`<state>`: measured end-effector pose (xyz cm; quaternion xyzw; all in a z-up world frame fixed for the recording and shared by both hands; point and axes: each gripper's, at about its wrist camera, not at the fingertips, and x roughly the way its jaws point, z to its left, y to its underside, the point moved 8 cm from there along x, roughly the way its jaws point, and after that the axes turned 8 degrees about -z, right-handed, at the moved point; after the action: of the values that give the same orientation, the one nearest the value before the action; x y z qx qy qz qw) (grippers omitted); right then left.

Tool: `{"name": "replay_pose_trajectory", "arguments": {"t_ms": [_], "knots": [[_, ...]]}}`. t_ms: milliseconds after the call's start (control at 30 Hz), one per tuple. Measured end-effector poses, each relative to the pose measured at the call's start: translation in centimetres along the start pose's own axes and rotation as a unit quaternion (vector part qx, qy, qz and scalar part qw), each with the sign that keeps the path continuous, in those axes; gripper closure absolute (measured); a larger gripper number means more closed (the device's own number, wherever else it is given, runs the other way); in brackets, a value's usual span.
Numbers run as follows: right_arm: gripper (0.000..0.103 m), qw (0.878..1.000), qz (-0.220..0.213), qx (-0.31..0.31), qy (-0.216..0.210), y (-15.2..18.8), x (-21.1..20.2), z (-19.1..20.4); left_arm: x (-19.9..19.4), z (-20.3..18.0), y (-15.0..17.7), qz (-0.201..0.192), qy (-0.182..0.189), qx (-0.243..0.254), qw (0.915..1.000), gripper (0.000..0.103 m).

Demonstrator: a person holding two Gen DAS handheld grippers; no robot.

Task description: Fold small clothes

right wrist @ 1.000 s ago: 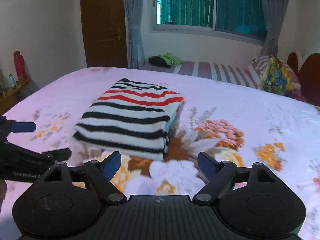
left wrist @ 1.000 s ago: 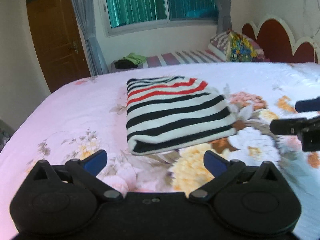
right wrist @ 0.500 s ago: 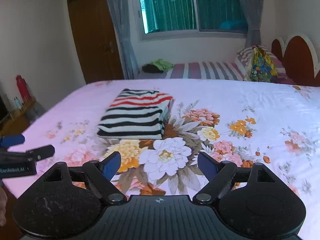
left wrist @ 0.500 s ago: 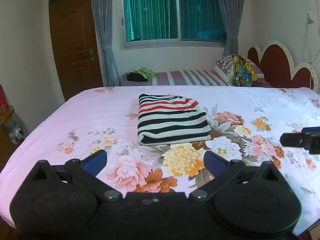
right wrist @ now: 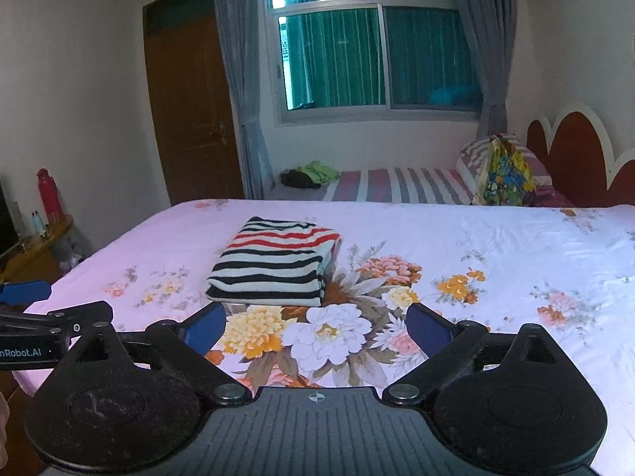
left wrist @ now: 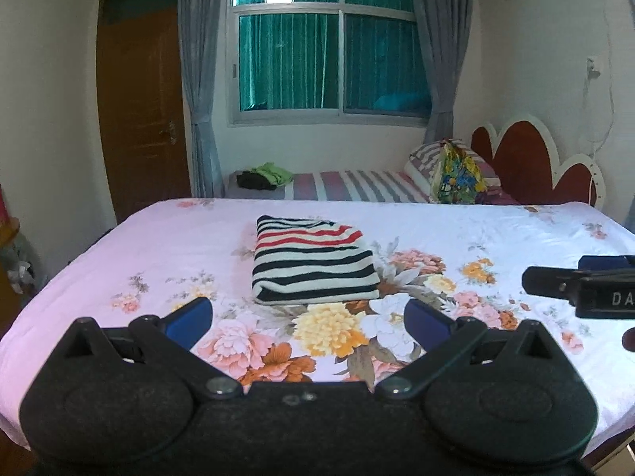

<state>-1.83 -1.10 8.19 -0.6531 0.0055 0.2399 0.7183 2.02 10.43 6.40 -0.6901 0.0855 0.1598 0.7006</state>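
Note:
A folded garment (left wrist: pixel 311 261) (right wrist: pixel 274 263) with black, white and red stripes lies flat on the pink floral bed sheet (left wrist: pixel 158 246) (right wrist: pixel 496 246). My left gripper (left wrist: pixel 307 319) hangs open over the bed's near edge, well short of the garment, with nothing between its blue pads. My right gripper (right wrist: pixel 317 323) is likewise back from the garment; its jaws are opening, with nothing between them. Each gripper shows at the edge of the other's view: the right one (left wrist: pixel 555 277) and the left one (right wrist: pixel 59 309).
A second bed (left wrist: pixel 357 186) with striped sheet, pillows and a colourful bag (left wrist: pixel 456 176) stands behind, with dark and green clothes (left wrist: pixel 266 176) on it. A brown door (right wrist: pixel 190 111), curtained window and red headboard (right wrist: pixel 575 158) lie beyond. A red bottle (right wrist: pixel 47 194) stands on a side shelf.
Both grippers have pulled back and risen away from the folded garment, which now looks smaller and farther off. The garment has not moved.

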Motion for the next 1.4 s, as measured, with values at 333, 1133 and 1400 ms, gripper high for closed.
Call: {"name": "replay_pose_trajectory", "arguments": {"t_ms": [333, 1133, 1400], "knots": [[0.0, 1.0, 0.002, -0.002, 0.02, 0.1, -0.5, -0.5, -0.2, -0.1, -0.1, -0.006, 0.005, -0.002, 1.0, 0.001], [0.0, 1.0, 0.017, -0.005, 0.021, 1.1, -0.8, -0.5, -0.6, 0.1, 0.7, -0.008, -0.001, -0.009, 0.9999, 0.001], [0.0, 1.0, 0.017, -0.006, 0.022, 1.1, -0.7, -0.5, -0.6, 0.1, 0.7, -0.009, 0.0, -0.01, 0.9999, 0.001]]}}
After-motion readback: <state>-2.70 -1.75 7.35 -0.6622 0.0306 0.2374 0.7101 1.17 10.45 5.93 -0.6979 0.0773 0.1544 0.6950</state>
